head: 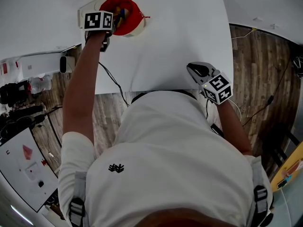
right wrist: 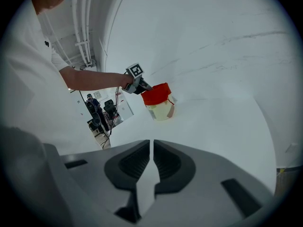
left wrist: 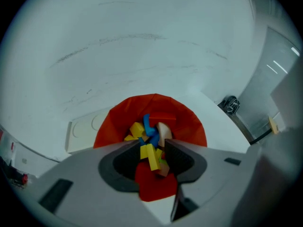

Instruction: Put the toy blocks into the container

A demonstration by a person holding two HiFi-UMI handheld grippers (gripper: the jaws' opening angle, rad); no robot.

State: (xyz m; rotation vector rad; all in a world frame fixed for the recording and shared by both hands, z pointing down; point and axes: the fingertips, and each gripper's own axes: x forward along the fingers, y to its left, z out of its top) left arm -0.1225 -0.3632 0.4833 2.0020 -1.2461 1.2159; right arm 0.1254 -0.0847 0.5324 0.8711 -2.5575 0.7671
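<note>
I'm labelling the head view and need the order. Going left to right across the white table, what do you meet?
left gripper → red-lined container → right gripper

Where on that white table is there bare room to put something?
The wide stretch of table between the red container and the right gripper is bare. It is crowded only at the container, where the left gripper hangs over the blocks.

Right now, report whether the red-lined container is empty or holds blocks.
Holds blocks: yellow, blue and tan ones lie piled inside the container.
</note>
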